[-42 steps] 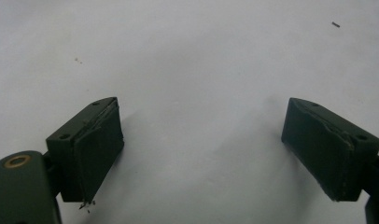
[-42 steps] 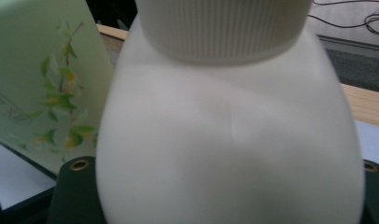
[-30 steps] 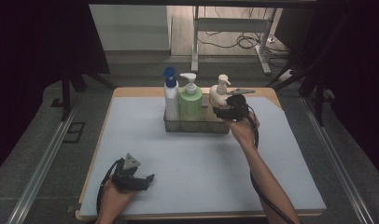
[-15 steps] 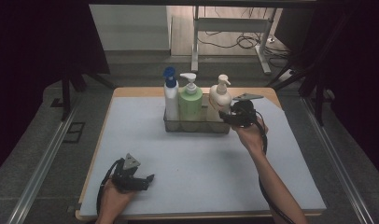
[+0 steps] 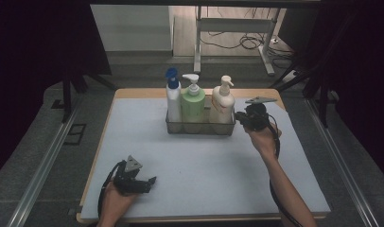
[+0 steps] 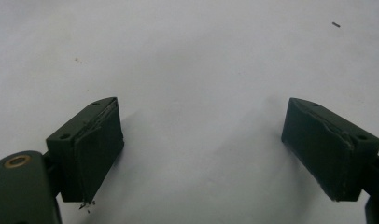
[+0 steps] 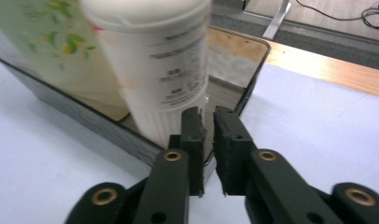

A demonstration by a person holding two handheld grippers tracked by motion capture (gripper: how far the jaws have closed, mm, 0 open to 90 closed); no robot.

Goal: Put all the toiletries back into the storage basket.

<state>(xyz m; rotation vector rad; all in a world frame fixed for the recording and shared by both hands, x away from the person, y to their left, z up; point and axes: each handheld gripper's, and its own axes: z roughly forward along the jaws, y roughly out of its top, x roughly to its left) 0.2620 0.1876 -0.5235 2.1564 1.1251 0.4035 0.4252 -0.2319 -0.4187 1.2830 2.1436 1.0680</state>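
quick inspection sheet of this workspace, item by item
surface: pale mat on a wooden table, a few small specks
job's things: wire basket at the far middle holds three upright pump bottles: blue-topped, green, cream
clutter: nothing seen
grippers: left gripper open over bare mat; right gripper jaws have just been closing, nearly shut, nothing between them, beside the basket's right end by the cream bottle
cables: one trails from each gripper; more on the floor behind
surroundings: dark curtains, metal frame legs
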